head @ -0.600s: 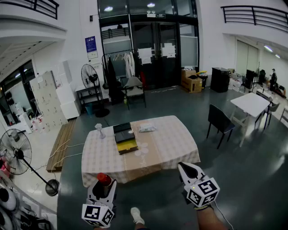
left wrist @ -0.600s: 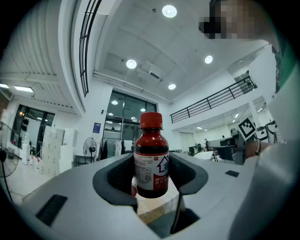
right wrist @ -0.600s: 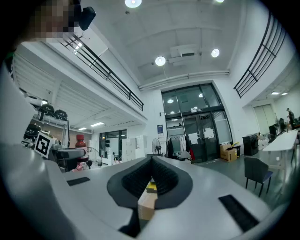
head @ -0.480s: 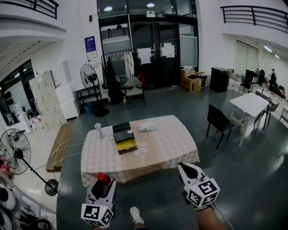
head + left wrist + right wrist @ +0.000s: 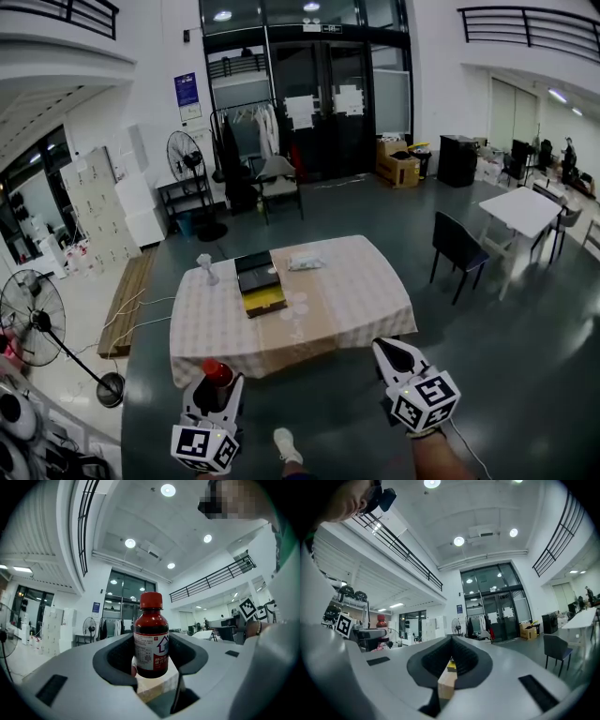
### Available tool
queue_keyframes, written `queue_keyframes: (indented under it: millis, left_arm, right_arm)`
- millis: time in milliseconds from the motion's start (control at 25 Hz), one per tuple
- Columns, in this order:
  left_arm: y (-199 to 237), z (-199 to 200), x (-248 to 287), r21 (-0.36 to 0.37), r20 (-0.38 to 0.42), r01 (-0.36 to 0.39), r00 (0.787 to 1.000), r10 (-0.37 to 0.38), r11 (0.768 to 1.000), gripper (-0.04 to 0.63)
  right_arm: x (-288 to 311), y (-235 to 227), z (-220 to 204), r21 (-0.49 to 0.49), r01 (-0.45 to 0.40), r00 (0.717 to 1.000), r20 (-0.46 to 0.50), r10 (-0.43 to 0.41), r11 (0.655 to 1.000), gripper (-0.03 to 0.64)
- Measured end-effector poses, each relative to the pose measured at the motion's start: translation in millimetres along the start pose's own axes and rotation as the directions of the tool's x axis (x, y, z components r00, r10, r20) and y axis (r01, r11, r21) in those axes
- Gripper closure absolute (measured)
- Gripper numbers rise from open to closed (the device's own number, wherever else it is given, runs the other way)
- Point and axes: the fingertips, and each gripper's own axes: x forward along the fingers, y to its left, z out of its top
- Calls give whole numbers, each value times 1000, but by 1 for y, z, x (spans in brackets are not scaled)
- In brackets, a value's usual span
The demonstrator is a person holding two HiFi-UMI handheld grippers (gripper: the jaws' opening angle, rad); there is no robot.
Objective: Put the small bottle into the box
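Small bottle (image 5: 151,639) is clamped upright in the left gripper (image 5: 217,389). The right gripper (image 5: 386,351) is closed and empty. The box (image 5: 260,286), apparently open, is seen well ahead on the table (image 5: 356,291). The bottle should be carried forward upright and lowered inside before release.

Cloth-covered table (image 5: 361,300) with open box (image 5: 259,284), white packet (image 5: 305,264), pale upright object (image 5: 206,271)

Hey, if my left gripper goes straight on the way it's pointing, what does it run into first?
Most likely the near edge of the cloth-covered table. The left gripper, shut on the small bottle, points level toward it; whether it would pass above the tabletop is hard to tell.
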Motion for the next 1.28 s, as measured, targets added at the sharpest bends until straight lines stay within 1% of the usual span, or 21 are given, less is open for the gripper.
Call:
queue_keyframes:
  millis: [240,600,760,920,1080,1280]
  left_arm:
    - [3,0,6,-12,1,0,1000,0,1000,354]
    - [36,-6,38,-21,3,-11,1000,11,1000,354]
    - [66,-15,64,-30,1,-15,1000,16,999,354]
    - [100,-14,104,-33,11,-7,1000,8,999,354]
    - [147,-2,148,-9,16,3,1000,-3,1000,354]
    - [207,1,200,-17,8,12,1000,-12,1000,354]
  right_arm:
    - [7,-5,2,10,-5,1000,8,5,1000,611]
    - [56,-12,3,-1,-19,1000,7,19,1000,611]
    - [95,-18,1,-5,-14,1000,8,14,1000,611]
    - [149,-28,9,-10,-12,1000,2,12,1000,611]
    - [211,-26,22,-16,-12,1000,-7,12,1000,611]
    - [287,-28,29,-17,-6,1000,-14,6,1000,611]
